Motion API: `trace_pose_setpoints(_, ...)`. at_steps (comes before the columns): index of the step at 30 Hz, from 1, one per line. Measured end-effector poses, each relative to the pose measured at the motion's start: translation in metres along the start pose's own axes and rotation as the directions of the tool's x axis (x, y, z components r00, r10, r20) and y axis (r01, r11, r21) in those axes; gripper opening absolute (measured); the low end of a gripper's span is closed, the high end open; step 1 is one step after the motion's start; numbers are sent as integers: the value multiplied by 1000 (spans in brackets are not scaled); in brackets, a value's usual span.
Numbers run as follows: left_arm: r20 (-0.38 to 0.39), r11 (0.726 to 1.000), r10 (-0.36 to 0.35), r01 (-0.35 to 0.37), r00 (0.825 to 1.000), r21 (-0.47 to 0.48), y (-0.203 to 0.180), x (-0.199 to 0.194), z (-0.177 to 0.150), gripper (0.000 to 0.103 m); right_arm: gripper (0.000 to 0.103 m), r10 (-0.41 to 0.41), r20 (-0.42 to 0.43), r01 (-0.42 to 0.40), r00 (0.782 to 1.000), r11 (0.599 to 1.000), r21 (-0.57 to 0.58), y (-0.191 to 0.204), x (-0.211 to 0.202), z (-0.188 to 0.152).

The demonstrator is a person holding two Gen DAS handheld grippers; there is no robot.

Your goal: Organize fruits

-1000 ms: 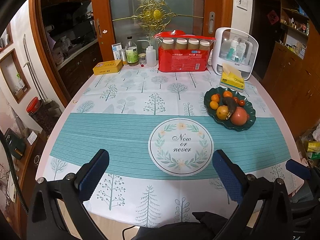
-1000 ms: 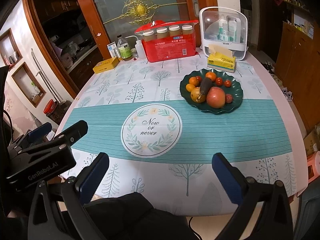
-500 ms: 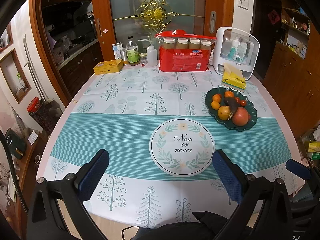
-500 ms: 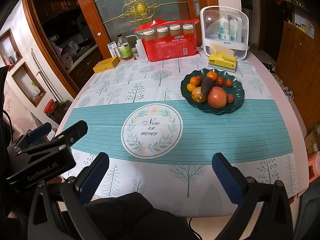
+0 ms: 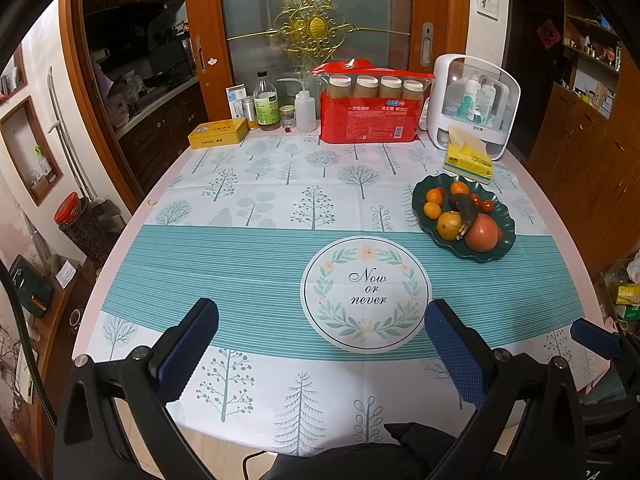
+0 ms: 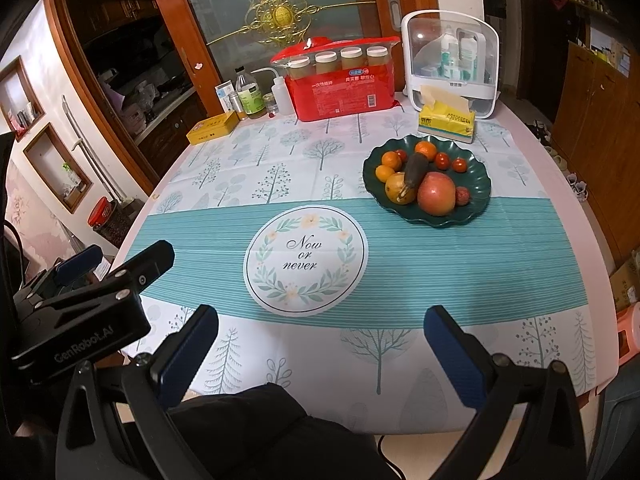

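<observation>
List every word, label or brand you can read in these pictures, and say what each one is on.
"Now or never": round wreath print on the tablecloth.
"GenRobot.AI": body of the left gripper, seen from the right wrist camera.
Red package: printed lines too small to read.
Yellow tissue pack, yellow tin, green-labelled bottle: print unreadable.
Red sign on the dark doorway: blurred.

A home dining room. A table (image 5: 256,248) under a tree-print cloth carries household things: at its far edge a yellow tin (image 5: 218,132), bottles (image 5: 267,104), a red pack of cups (image 5: 368,114) and a tissue box (image 5: 468,159), and on its right side a green fruit plate (image 6: 478,192). Behind stands a wood-framed glass door (image 5: 316,20); to the far left, kitchen cabinets (image 5: 160,120); on the right, wooden cupboards (image 5: 592,160).
</observation>
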State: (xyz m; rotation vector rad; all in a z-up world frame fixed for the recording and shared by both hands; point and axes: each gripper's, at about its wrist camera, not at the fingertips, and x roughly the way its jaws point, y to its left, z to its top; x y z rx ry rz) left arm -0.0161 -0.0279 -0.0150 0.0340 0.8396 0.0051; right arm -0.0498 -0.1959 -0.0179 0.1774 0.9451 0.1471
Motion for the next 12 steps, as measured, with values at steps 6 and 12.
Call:
trace_pose_setpoints(6, 0, 1000, 1, -1, 1000, -1, 0, 0, 0, 102, 103, 0, 0, 0, 1000, 1000, 0, 0, 0, 0)
trace_pose_setpoints(12, 0, 1000, 1, -1, 1000, 0, 0, -1, 1, 102, 103, 0, -1, 0, 1000, 1000, 0, 0, 0, 0)
